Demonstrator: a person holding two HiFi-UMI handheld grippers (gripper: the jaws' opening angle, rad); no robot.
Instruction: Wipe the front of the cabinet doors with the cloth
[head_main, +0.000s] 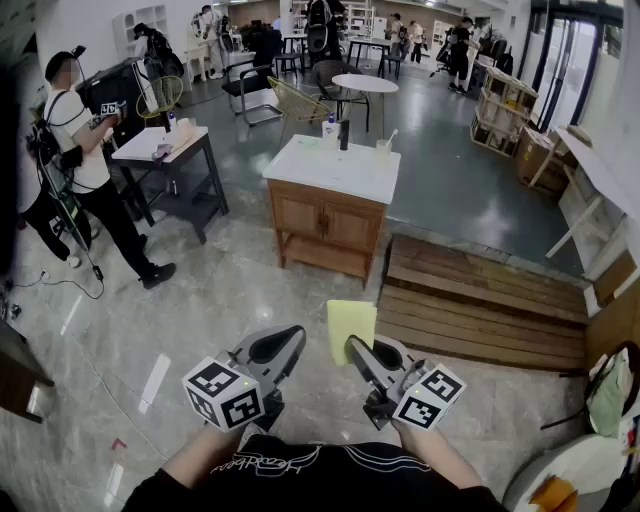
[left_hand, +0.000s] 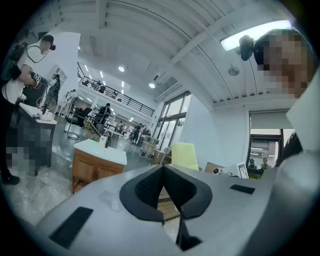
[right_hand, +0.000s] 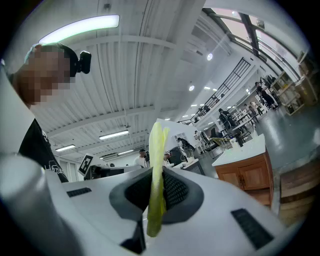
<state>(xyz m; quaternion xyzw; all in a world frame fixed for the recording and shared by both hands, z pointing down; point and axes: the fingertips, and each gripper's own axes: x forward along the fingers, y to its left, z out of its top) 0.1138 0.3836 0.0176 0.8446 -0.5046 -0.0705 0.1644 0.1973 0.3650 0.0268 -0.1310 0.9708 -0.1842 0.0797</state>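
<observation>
Cloth (head_main: 351, 328) at frame centre, prob. soft, light and floppy, is clamped by its lower edge in right gripper (head_main: 360, 355) — left gripper (head_main: 288, 345) is closed, empty.

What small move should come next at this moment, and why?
Probably step forward and carry the right gripper toward the cabinet doors: its fingers are shut on the yellow cloth, yet those doors stand well away across the floor, so no wiping contact is possible from here.
</observation>
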